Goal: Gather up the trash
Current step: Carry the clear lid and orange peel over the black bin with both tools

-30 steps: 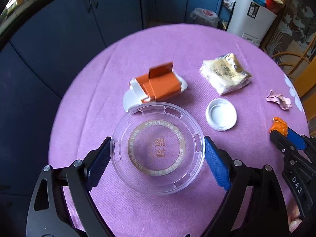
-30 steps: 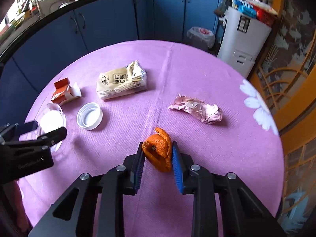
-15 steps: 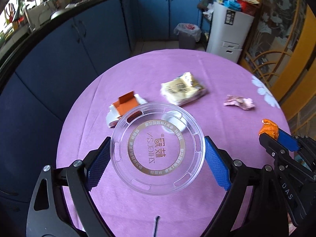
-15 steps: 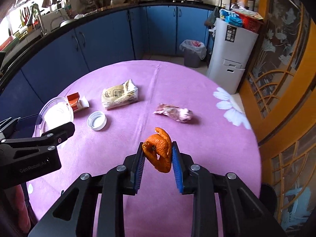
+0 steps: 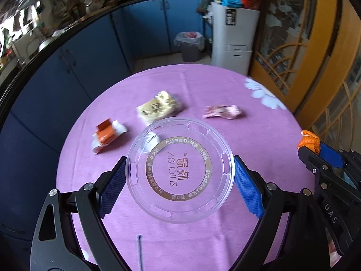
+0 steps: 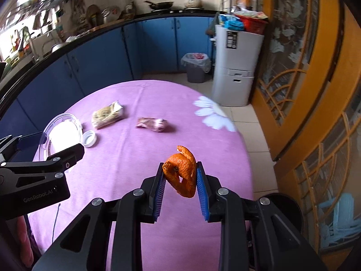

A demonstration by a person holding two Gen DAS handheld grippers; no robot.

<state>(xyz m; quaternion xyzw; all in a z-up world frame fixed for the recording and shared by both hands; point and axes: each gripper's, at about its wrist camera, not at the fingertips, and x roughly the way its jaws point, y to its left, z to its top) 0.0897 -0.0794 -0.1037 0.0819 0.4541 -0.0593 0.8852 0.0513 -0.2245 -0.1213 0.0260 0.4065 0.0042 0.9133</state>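
My left gripper [image 5: 179, 176] is shut on a clear plastic lid [image 5: 180, 169] with a gold printed ring, held above the purple table [image 5: 203, 85]. My right gripper [image 6: 180, 176] is shut on an orange peel [image 6: 181, 174], also lifted above the table; the peel also shows in the left wrist view [image 5: 309, 140]. On the table lie an orange and white carton [image 5: 106, 134], a beige snack bag [image 5: 158, 108], a crumpled pink wrapper [image 5: 222, 112] and a small white cap [image 6: 89, 138]. The cap is seen blurred through the lid in the left wrist view.
A grey trash bin [image 6: 195, 67] with a liner stands on the floor beyond the table, next to a white cabinet [image 6: 237, 67]. Blue kitchen cupboards [image 6: 101, 56] run behind. An orange lattice door [image 6: 304, 79] is on the right. A dark cord [image 5: 139, 250] lies near the table's front edge.
Both grippers have risen and pulled back from the table with the lid and the peel still held. The table items now look smaller and farther away.
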